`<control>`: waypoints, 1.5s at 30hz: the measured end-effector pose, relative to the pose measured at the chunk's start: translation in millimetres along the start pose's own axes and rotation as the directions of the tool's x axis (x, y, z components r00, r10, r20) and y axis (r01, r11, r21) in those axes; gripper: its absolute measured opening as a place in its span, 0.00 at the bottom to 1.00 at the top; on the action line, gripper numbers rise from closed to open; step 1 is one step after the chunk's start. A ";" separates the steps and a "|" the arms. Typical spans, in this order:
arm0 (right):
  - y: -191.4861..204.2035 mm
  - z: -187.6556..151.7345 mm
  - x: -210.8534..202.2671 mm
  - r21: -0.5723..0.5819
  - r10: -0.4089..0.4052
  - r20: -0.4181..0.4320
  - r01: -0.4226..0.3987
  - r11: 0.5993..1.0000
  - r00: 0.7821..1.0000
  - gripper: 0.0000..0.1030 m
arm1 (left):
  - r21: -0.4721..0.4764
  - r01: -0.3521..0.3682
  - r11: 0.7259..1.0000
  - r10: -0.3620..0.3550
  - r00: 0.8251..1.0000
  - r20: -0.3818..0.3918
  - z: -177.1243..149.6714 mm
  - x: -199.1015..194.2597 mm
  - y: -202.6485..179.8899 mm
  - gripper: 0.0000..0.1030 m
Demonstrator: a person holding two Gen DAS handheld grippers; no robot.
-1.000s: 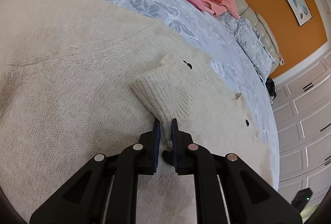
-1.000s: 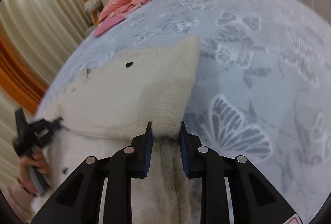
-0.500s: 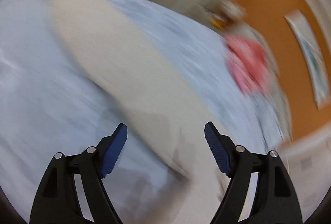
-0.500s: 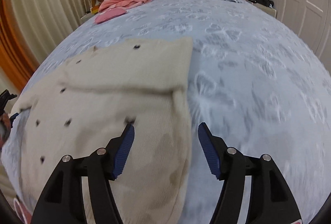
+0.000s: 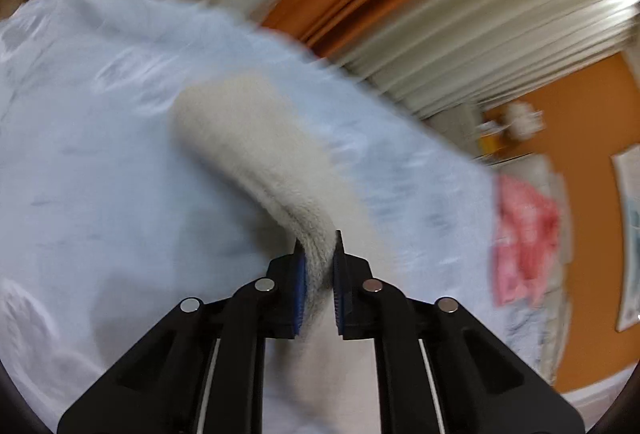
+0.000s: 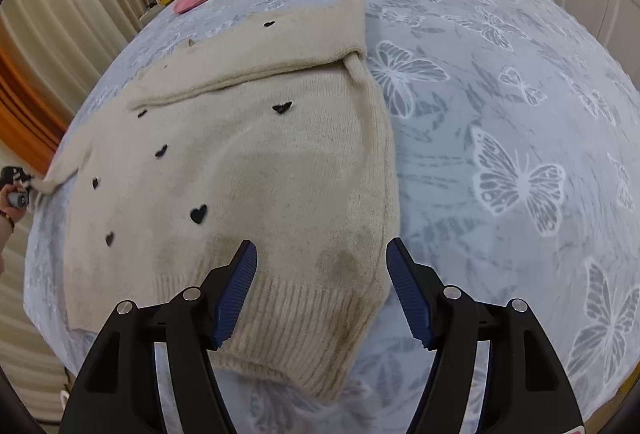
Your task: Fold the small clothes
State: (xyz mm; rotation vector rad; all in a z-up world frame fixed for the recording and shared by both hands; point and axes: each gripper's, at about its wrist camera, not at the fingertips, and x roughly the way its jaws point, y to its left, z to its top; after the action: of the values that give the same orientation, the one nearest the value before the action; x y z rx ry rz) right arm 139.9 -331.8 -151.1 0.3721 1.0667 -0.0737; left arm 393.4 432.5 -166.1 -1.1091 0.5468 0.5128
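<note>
The left gripper (image 5: pixel 318 274) has its jaws squeezed on the cream sweater's sleeve (image 5: pixel 256 145), so lay it flat across the sweater (image 6: pixel 248 169) while the right gripper (image 6: pixel 322 290) waits wide and empty.

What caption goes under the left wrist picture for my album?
Left gripper pinching a cream sweater sleeve above the blue bedspread.

cardigan (image 6: pixel 256 169) – fuzzy matt knit, ribbed hem | bedspread (image 6: pixel 500 81) – smooth printed cloth, seemingly cotton

Cream sleeve (image 5: pixel 260 153) in left hand-held gripper (image 5: pixel 319 266)
</note>
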 end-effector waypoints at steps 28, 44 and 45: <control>25.4 184.3 123.8 0.039 0.289 -0.007 -0.288 0.957 0.957 0.75 | 0.359 0.389 0.848 -0.180 0.850 -0.495 -337.4 -60.0 -137.8 0.76; 65.4 250.0 140.7 0.090 0.439 0.072 -0.444 0.892 0.896 0.11 | -0.067 0.196 0.978 -0.205 0.873 -0.442 -270.0 -17.9 -79.5 0.64; 66.0 250.2 140.4 0.087 0.436 0.071 -0.441 0.893 0.897 0.11 | -0.059 0.184 0.981 -0.191 0.875 -0.445 -271.6 -23.2 -77.0 0.69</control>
State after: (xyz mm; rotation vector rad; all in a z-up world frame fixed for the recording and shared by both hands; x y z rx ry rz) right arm 434.3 -336.6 -148.4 0.6933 0.9098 0.2681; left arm 383.1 150.5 -191.5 -1.2882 0.8280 0.0834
